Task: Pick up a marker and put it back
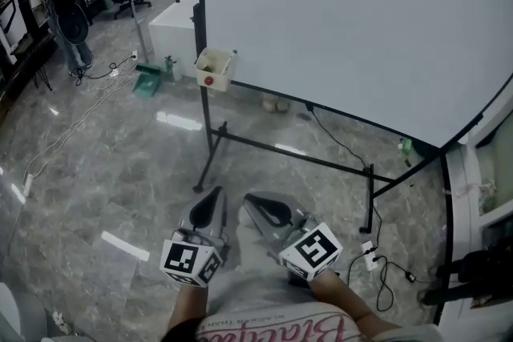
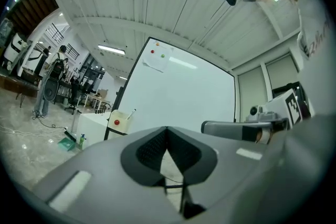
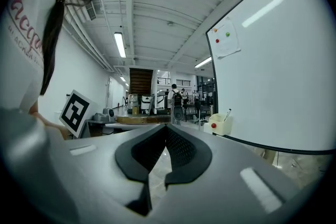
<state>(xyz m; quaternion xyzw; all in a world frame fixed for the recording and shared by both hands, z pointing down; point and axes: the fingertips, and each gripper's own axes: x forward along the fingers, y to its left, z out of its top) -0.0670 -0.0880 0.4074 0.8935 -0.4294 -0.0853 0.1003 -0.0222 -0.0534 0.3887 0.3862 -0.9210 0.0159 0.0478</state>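
A cream holder box [image 1: 213, 70] with a red dot hangs at the whiteboard's [image 1: 353, 20] lower left corner. A marker [image 1: 232, 54] pokes out of the box at its right side. Both grippers hang low by the person's body, well short of the board. My left gripper [image 1: 210, 200] is shut with nothing in it. My right gripper [image 1: 256, 201] is shut and empty too. In the left gripper view the jaws [image 2: 167, 131] meet, with the box [image 2: 118, 119] and marker [image 2: 130, 113] beyond. The right gripper view shows its jaw tips together [image 3: 167, 129] and the box [image 3: 217, 125] with the marker [image 3: 227, 114] to the right.
The whiteboard stands on a black frame [image 1: 298, 158] with legs spread over the grey marble floor. Cables [image 1: 377, 268] lie at the right, near a white cabinet [image 1: 477, 196]. A white counter [image 1: 172, 32], a green dustpan [image 1: 147, 81] and a person [image 1: 64, 8] are at the far left.
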